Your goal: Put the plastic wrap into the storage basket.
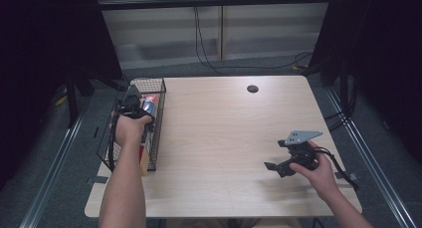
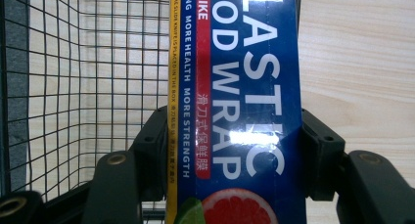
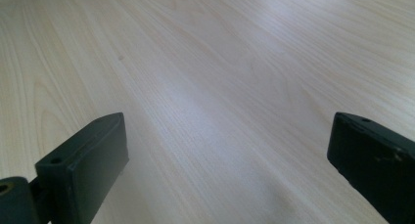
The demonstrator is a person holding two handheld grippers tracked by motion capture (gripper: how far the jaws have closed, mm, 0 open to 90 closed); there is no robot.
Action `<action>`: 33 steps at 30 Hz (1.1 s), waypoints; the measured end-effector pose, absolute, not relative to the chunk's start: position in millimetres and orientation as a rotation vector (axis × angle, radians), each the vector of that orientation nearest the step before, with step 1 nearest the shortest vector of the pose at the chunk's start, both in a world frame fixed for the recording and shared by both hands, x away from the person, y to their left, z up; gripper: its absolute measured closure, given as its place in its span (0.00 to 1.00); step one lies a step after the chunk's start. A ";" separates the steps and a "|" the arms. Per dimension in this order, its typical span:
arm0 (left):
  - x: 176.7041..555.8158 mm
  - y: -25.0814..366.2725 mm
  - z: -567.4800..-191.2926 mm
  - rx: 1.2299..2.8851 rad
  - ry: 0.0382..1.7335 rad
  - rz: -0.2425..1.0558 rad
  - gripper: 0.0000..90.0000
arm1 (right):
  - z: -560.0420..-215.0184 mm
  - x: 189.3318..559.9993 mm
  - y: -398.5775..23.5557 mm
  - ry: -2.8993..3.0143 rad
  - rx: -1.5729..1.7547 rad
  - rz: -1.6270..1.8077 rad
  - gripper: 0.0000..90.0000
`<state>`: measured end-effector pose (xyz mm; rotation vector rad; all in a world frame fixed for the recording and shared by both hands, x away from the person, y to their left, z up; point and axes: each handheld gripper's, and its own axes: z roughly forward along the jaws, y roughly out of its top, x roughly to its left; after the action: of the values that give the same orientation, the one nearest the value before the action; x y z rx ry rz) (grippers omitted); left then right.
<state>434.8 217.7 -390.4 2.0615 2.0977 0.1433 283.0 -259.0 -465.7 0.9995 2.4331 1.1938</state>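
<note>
With the plastic wrap box (image 2: 240, 111) clamped between the jaws of the left hand-held gripper (image 1: 133, 107) over the wire basket (image 1: 158, 133), it is best kept level and clear of the mesh, while the right hand-held gripper (image 1: 284, 166) is held wide over the tabletop (image 1: 224, 133).

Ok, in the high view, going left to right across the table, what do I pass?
wire basket with the left gripper over it, holding the plastic wrap box → round hole in the tabletop → right gripper, open above bare wood.
</note>
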 end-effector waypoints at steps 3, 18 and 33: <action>434.9 217.6 -390.6 2.059 2.103 0.128 0.46 | -466.1 282.9 -258.7 2.436 0.998 1.194 0.01; 435.8 216.2 -394.6 2.063 2.116 0.121 0.46 | -466.6 283.3 -258.2 2.443 1.000 1.193 0.01; 434.5 216.7 -395.8 2.085 2.095 0.143 0.44 | -466.6 283.2 -258.2 2.442 0.998 1.191 0.01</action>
<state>434.5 216.7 -395.8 2.0845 2.0951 0.1433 283.2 -258.2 -466.6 0.9978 2.4422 1.1911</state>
